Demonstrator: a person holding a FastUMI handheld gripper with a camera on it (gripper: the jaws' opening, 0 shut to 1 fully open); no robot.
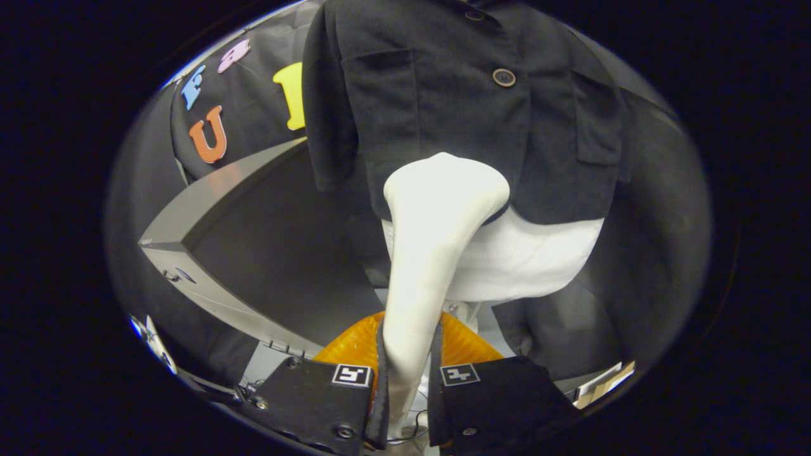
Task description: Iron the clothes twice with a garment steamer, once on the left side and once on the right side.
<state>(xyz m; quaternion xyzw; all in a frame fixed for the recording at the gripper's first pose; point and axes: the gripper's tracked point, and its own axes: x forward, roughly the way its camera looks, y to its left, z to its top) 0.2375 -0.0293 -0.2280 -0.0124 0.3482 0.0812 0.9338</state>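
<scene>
A white garment steamer (431,240) stands upright between my fingers, its handle pinched by both of them and its wide head reaching up ahead. My gripper (408,380) is shut on that handle. The steamer head sits against the lower hem of a black buttoned jacket (469,107), left of the button line. The jacket hangs on a white mannequin torso (532,259), whose bare lower part shows under the hem. A brown button (504,77) lies above the head.
An orange ribbed base (355,345) sits low behind my fingers. A grey table (209,190) with a dark top runs to the left. Black cloth covers the wall behind. A cardboard edge (608,380) shows low at the right.
</scene>
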